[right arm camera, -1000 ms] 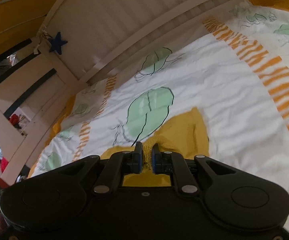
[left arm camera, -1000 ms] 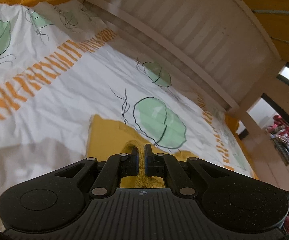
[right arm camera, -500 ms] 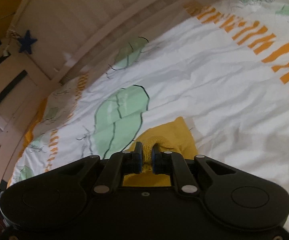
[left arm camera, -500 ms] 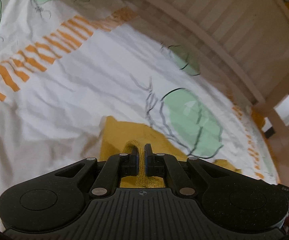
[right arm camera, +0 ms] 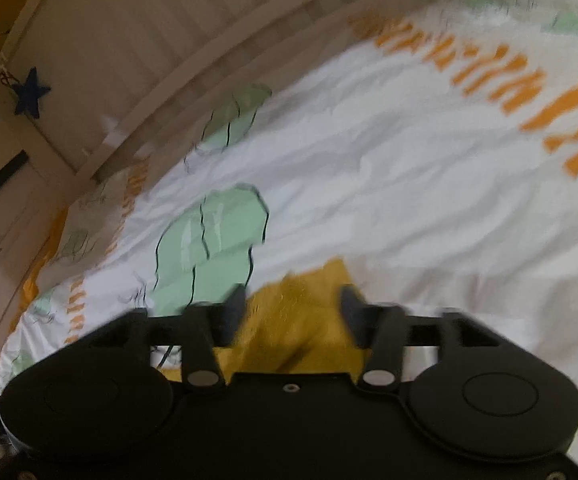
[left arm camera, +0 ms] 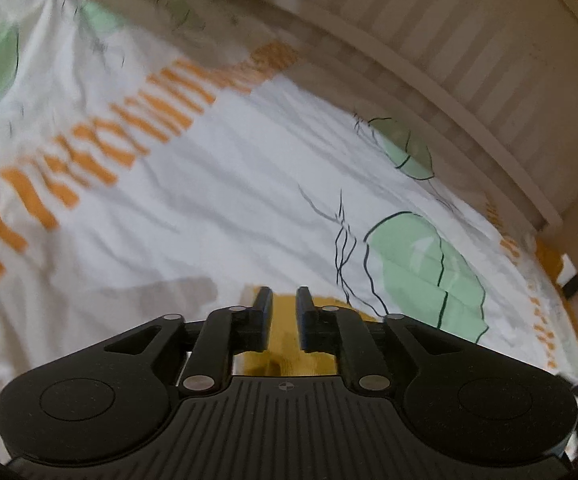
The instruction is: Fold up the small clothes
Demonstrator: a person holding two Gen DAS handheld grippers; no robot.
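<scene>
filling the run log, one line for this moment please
step: fold release | left gripper: open | right gripper: open | cloth: yellow, on bed sheet, free of both

Bed [left arm camera: 217,216], leaf-print cover; yellow garment [right arm camera: 297,320] on it.

item: yellow garment [left arm camera: 285,354] [right arm camera: 297,320], small, mustard-yellow knit
state: lying loose on the bedsheet [left arm camera: 217,216] [right arm camera: 369,184], nothing gripping it
pose: lying mostly flat, w/ a soft rumple in the middle; one corner is pointing out toward the sheet's center
place: sitting just beside the green leaf print, well away from the orange-striped band
visible: only partly showing in both wrist views, rest is hiding under the tool bodies; right wrist view is blurring
</scene>
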